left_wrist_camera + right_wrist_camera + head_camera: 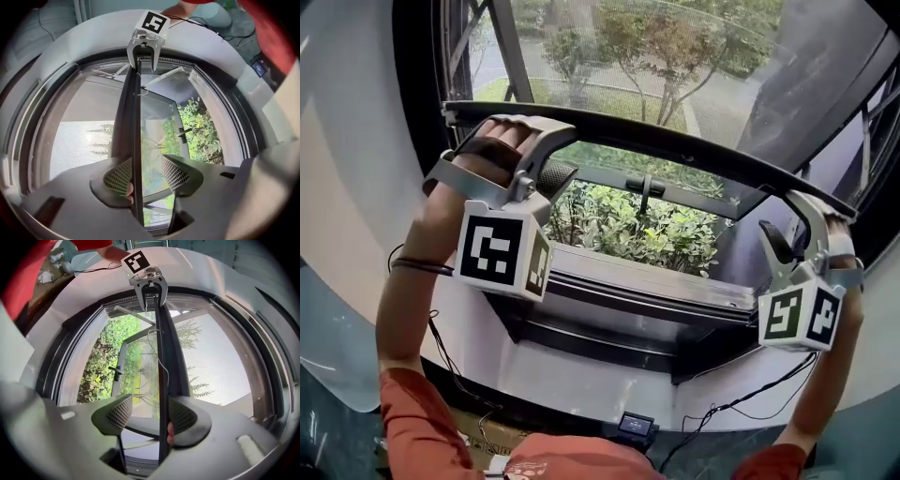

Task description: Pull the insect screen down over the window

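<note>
The insect screen's dark bottom bar (675, 145) runs across the window about halfway down, with grey mesh (675, 56) above it. My left gripper (564, 150) straddles the bar's left end, its upper jaw over the bar. My right gripper (783, 223) straddles the right end the same way. In the left gripper view the bar (131, 117) lies against one pad (117, 176) of my left gripper (146, 171) and the other pad stands apart. In the right gripper view the bar (164, 357) rests on one pad (183, 416) of my right gripper (150, 413). Both are open.
Below the bar the window opening shows green shrubs (656, 230) and a black window handle (645, 187). The grey sill and lower frame (637, 281) lie under it. Cables (741, 403) and a small black device (636, 427) hang below the sill.
</note>
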A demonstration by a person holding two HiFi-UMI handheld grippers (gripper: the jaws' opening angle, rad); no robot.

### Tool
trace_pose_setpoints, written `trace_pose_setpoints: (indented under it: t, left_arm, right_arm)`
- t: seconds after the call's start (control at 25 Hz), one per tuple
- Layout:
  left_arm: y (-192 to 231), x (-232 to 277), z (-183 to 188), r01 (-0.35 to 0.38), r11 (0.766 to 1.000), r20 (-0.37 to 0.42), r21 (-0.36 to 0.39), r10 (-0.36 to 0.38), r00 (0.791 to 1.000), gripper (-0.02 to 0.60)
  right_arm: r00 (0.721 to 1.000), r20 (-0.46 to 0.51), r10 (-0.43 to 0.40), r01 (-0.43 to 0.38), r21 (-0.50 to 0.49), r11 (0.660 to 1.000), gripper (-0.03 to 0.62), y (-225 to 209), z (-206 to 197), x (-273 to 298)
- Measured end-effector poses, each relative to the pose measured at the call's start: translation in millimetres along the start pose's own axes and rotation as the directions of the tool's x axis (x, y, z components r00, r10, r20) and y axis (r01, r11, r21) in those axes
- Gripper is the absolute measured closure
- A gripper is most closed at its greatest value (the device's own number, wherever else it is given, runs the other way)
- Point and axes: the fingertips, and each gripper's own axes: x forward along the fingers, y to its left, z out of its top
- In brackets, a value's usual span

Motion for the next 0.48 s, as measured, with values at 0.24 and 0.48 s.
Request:
trace_pose_setpoints:
  t: [0.24, 0.48]
  left_arm:
    - [-41.1, -3.4, 3.0, 0.039, 0.999, 0.020, -0.023, -0.039, 0.999, 0.376]
    - [-79.3, -2.7, 3.2, 0.095, 0.995, 0.012, -0.031, -0.095, 0.995, 0.376]
  right_arm:
    - [0.999, 0.013, 0.029, -0.029, -0.001, 1.000, 0.332, 42.8, -1.5, -1.4]
    - [0.997, 0.023, 0.075, -0.075, 0.031, 0.997, 0.333, 79.1, -1.3, 0.1]
